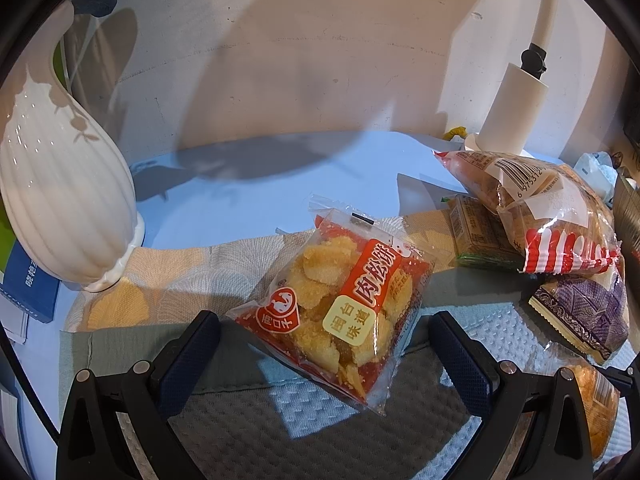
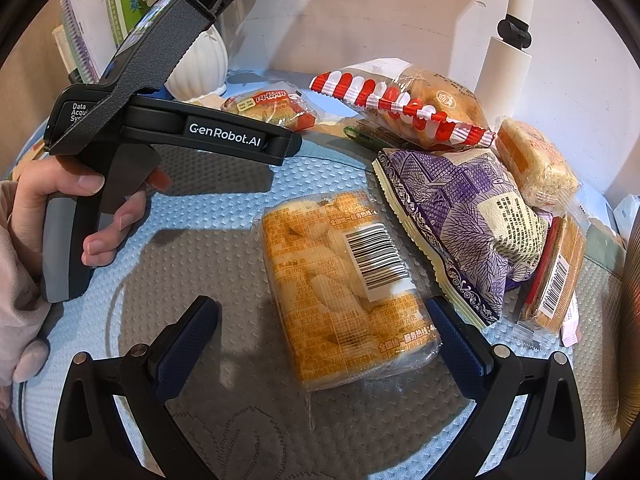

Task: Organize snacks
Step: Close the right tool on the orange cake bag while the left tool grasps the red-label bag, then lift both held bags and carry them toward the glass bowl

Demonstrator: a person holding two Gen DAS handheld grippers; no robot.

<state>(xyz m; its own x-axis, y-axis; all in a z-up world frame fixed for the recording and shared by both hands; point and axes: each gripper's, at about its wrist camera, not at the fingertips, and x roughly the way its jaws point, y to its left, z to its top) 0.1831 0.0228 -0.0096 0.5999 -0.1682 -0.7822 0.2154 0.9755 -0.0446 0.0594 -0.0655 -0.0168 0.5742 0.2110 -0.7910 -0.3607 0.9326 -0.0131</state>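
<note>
A red pork-floss cake packet [image 1: 340,300] lies on the cloth between the open fingers of my left gripper [image 1: 324,336]; it also shows in the right wrist view [image 2: 276,106]. An orange bread packet [image 2: 344,284] lies barcode up between the open fingers of my right gripper [image 2: 320,320]. To its right is a pile: a purple packet [image 2: 460,216], a red-and-white striped bread bag [image 2: 404,108], a square cake packet [image 2: 536,160] and a thin wafer packet [image 2: 556,276]. The left gripper's body [image 2: 160,128] is held by a hand at the left.
A white ribbed vase [image 1: 64,200] stands at the left, with books [image 2: 92,20] behind it. A white lamp post [image 1: 512,108] stands at the back right by the wall. A green box [image 1: 476,232] lies under the striped bag [image 1: 560,216]. Quilted mat [image 2: 224,208] covers the front.
</note>
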